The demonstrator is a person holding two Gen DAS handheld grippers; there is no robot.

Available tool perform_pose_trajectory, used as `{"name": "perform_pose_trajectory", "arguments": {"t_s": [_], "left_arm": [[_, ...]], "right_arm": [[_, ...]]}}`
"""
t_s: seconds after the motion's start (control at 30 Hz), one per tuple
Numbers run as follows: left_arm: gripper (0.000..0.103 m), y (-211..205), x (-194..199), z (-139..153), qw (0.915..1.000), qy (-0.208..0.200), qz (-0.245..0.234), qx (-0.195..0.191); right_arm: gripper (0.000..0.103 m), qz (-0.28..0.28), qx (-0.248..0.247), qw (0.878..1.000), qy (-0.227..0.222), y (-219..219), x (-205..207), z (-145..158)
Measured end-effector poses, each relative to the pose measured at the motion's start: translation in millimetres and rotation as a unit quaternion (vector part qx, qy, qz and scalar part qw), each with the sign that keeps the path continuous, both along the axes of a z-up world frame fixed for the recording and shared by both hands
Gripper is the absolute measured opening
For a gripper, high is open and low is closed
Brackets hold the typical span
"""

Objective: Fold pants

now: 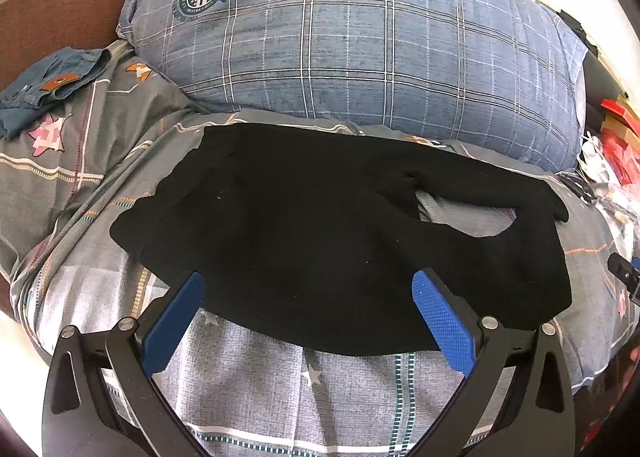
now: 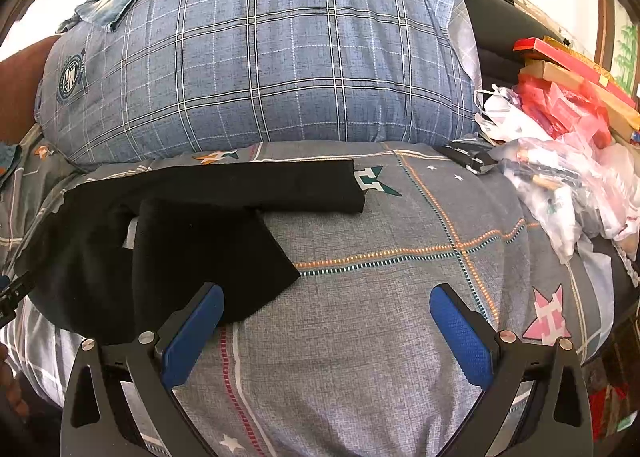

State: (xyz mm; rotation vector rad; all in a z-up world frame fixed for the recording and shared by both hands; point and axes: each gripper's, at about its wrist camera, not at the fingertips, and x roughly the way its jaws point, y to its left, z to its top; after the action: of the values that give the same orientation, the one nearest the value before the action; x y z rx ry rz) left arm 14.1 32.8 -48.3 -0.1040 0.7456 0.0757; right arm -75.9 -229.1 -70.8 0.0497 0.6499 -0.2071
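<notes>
Black knit pants [image 1: 320, 241] lie spread on the bed [image 1: 248, 389] before a plaid pillow [image 1: 360, 41], legs trailing right. They look soft, light and floppy, probably slightly clingy. Both the left gripper [image 1: 308, 289] and right gripper [image 2: 328, 297] hover with fingers apart, holding nothing; pinch hem edges or waistband corners.

The black fabric pants [image 2: 180, 241] run off the right wrist view's left edge. The folded blue denim garment [image 1: 44, 87] is cropped at the left wrist view's rim. Contents of the crumpled clear plastic bags [image 2: 568, 185] are unreadable.
</notes>
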Motion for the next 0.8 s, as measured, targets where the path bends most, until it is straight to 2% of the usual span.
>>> {"name": "perform_pose_trajectory", "arguments": {"t_s": [0.43, 0.63, 0.8], "left_arm": [[0.103, -4, 10, 3, 0.9997, 0.013, -0.012, -0.013], [0.103, 19, 26, 0, 0.9974, 0.067, -0.011, -0.025], [0.103, 73, 26, -15, 0.9906, 0.098, 0.031, -0.090]], "right_arm": [[0.103, 0.002, 0.017, 1.000, 0.008, -6, 7, 1], [0.103, 0.021, 0.058, 0.998, 0.029, -13, 28, -5], [0.103, 0.039, 0.093, 0.992, 0.074, -13, 63, -31]]}}
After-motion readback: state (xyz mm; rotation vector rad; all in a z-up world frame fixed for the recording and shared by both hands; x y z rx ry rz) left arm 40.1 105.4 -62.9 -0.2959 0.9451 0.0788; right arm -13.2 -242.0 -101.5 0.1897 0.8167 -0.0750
